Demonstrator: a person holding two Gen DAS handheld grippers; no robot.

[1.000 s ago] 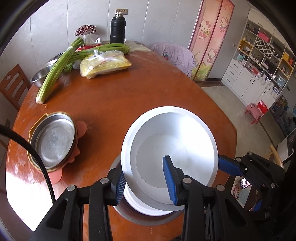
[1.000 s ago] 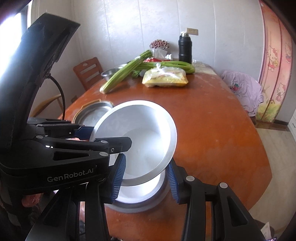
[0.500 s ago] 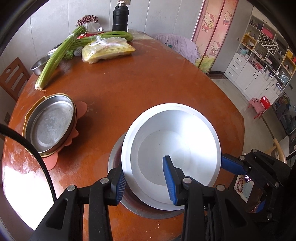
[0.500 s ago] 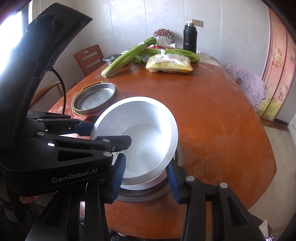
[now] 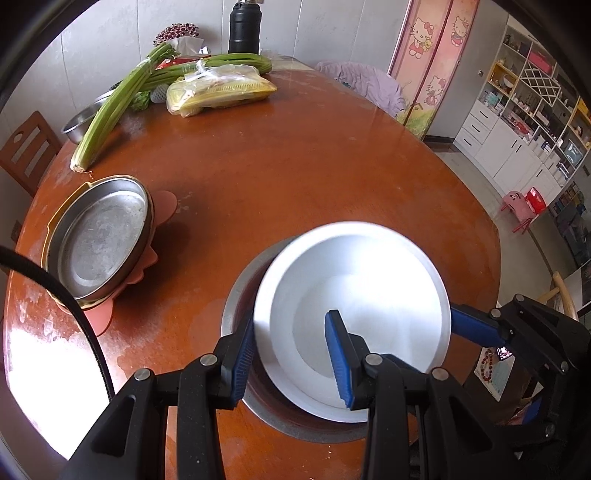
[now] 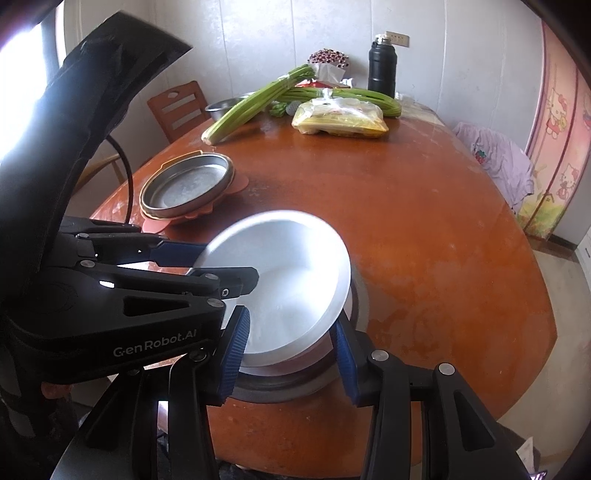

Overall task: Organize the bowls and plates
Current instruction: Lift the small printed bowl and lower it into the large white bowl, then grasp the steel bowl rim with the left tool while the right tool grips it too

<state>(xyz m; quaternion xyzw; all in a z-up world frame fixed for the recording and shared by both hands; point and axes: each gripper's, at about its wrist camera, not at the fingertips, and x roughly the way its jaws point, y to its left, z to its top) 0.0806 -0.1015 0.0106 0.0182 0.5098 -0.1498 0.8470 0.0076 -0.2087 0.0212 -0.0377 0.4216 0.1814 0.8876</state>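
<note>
A white bowl [image 5: 369,295] hangs tilted just over a wider grey metal bowl [image 5: 236,310] near the front edge of the round table [image 5: 295,166]. My left gripper [image 5: 291,362] is shut on the white bowl's near-left rim, one finger outside and one inside. In the right wrist view my right gripper [image 6: 288,354] is shut on the near rim of the white bowl [image 6: 295,266], and the grey bowl [image 6: 354,306] shows beneath. The right gripper's blue fingers [image 5: 469,323] touch the bowl's right rim.
A steel plate [image 5: 99,236] rests on pink and yellow dishes at the table's left side. Celery [image 5: 118,103], a bag of corn [image 5: 221,92], a black flask [image 5: 243,26] and a steel basin [image 5: 81,122] crowd the far end. A wooden chair [image 5: 26,151] stands at the left.
Both grippers have sunk with the white bowl, which now sits lower, close into the grey metal bowl. The grips have not changed.
</note>
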